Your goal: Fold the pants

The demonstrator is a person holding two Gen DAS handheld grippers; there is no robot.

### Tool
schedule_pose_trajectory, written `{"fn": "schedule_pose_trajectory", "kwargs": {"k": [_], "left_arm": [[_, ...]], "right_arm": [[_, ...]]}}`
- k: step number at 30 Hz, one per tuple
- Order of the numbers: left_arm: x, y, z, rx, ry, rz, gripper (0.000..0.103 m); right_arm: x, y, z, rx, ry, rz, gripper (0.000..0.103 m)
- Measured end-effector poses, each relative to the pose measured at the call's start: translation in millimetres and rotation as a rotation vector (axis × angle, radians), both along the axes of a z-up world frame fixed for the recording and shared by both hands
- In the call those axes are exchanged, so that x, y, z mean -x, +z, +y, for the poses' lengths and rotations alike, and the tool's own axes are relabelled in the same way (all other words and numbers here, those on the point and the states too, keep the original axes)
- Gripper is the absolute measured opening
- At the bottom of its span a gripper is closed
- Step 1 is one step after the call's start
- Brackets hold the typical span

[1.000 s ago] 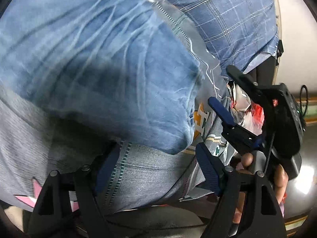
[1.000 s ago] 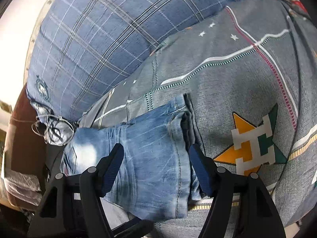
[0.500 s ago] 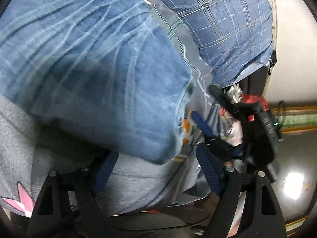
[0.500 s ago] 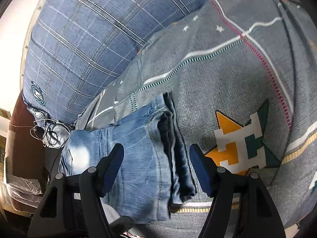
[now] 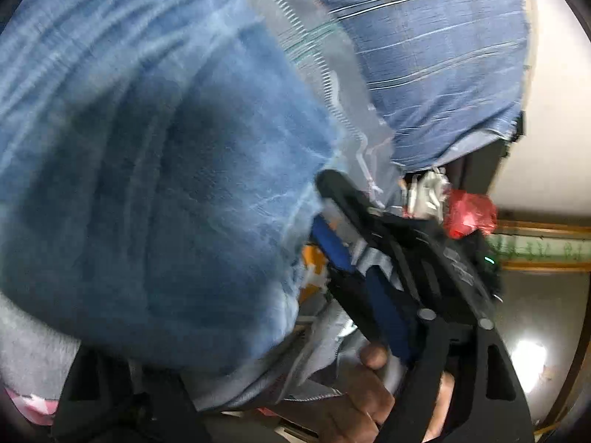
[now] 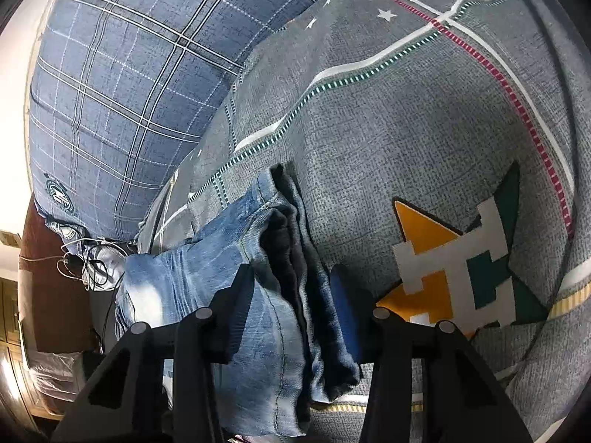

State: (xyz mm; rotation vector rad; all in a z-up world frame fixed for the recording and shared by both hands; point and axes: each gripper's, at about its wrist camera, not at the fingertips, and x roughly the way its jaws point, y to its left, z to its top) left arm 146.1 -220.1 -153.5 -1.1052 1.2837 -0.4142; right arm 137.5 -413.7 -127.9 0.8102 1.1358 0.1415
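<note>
The jeans [image 6: 236, 295] lie folded at the lower centre of the right wrist view, on the grey patterned bedspread [image 6: 406, 147] below a blue plaid pillow [image 6: 129, 74]. The right gripper [image 6: 291, 295] straddles their stacked edges, jaws closing, denim between them — whether the pads press yet is hard to say. The left gripper [image 5: 229, 369] is blurred, jaws closing, denim across it.

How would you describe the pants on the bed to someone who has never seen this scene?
A grey bedspread with a yellow and green emblem covers the bed. Near its edge, below the blue checked pillow, lie the pants: faded blue jeans folded in layers, the only denim there.
</note>
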Motion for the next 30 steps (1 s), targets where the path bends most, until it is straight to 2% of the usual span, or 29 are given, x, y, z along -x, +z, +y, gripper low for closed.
{"fn": "schedule_pose_trajectory", "kwargs": {"k": [1,2,3,4,6,8,11,15,18,20,22,23,24,26,27,28,29,30], "left_arm": [[-1.5,-2.2,1.3,0.019,0.017,0.012,0.067],[-4.7,-4.3,2.3,0.025,0.027,0.040,0.038],[-6.8,-6.4,1.4,0.017,0.014,0.056,0.014],[-9.4,-9.1,0.2,0.031,-0.007,0.074,0.005],[-7.8,-5.9,4.7,0.083,0.015,0.073,0.005],[-5.9,6.5,8.2,0.127,0.035,0.021,0.005],[-5.0,26.0,12.1,0.155,0.041,-0.041,0.005],[-8.4,19.5,12.0,0.091,0.011,-0.021,0.006],[-11.4,9.4,7.9,0.123,0.031,-0.028,0.005],[-11.3,26.7,6.0,0.136,0.052,-0.100,0.005],[-8.9,54.0,3.3,0.158,0.073,-0.224,0.005],[-7.1,63.4,1.8,0.150,0.084,-0.286,0.005],[-6.7,66.9,-4.7,0.107,0.081,-0.333,0.005],[-15.0,44.7,-17.7,0.041,0.059,-0.278,0.005],[-20.2,26.5,-24.7,0.006,0.043,-0.211,0.007],[-23.0,5.3,-28.9,-0.022,0.016,-0.122,0.013],[-21.9,-9.9,-28.9,-0.008,0.003,-0.066,0.019],[-18.5,-17.3,-24.8,0.056,0.013,-0.067,0.020]], "right_arm": [[-0.1,-0.1,-0.3,0.001,0.000,0.001,0.042],[0.6,-0.7,-1.9,-0.007,-0.006,0.002,0.041],[2.0,-1.5,-4.6,-0.032,-0.023,0.004,0.042],[3.4,-1.4,-7.7,-0.052,-0.035,0.000,0.042],[7.5,0.2,-15.6,-0.074,-0.064,-0.014,0.042],[9.1,1.5,-18.9,-0.087,-0.074,-0.026,0.043],[9.3,-2.9,-22.1,-0.125,-0.079,-0.013,0.056],[8.1,-5.0,-20.4,-0.143,-0.069,0.008,0.056],[8.7,-3.4,-19.0,-0.141,-0.092,0.005,0.056],[10.7,-0.9,-21.0,-0.144,-0.103,-0.008,0.056],[15.7,2.6,-30.6,-0.165,-0.140,-0.040,0.056],[17.4,3.8,-34.9,-0.176,-0.159,-0.053,0.056],[18.8,4.5,-38.4,-0.181,-0.176,-0.061,0.056],[19.3,1.8,-43.7,-0.185,-0.204,-0.055,0.056],[18.1,-1.5,-43.0,-0.191,-0.205,-0.041,0.056],[16.8,-4.6,-41.5,-0.198,-0.199,-0.027,0.056],[15.7,-6.8,-40.0,-0.199,-0.190,-0.014,0.056],[14.9,-7.4,-38.9,-0.201,-0.180,-0.009,0.056]]}}
